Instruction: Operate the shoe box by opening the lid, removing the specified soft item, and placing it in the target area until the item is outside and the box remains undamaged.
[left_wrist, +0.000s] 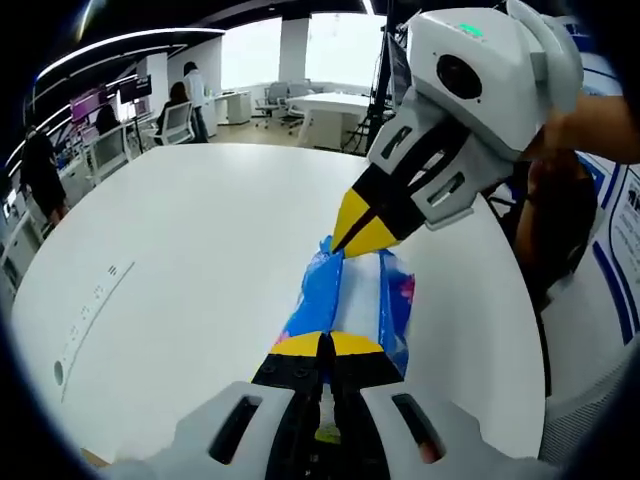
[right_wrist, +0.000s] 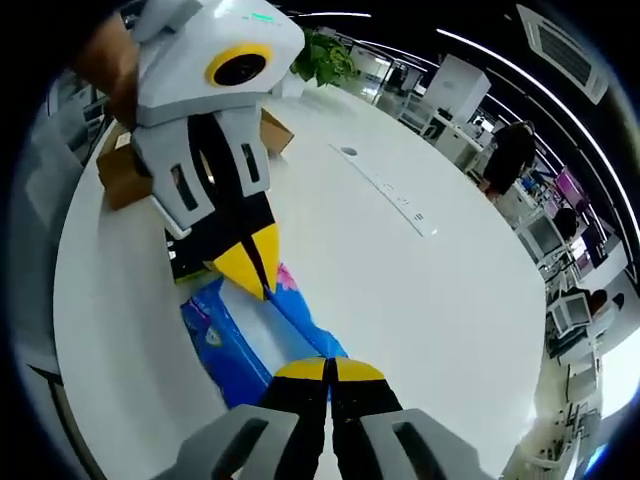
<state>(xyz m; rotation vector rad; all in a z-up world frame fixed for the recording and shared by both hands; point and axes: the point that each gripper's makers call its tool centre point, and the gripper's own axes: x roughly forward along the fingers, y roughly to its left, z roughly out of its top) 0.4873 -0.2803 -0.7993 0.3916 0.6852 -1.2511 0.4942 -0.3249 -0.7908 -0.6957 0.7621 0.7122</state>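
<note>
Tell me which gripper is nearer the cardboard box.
Left. The left gripper pinches the blue packet on the end beside the cardboard box; the right gripper clamps the opposite end.

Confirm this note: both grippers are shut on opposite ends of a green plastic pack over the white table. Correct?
Not quite: the plastic pack is blue, not green, as the left gripper view shows. The left gripper and right gripper do pinch its opposite ends over the white table.

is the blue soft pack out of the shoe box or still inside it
Out. The blue pack lies on the white table, pinched at both ends by the left gripper and right gripper.
</note>
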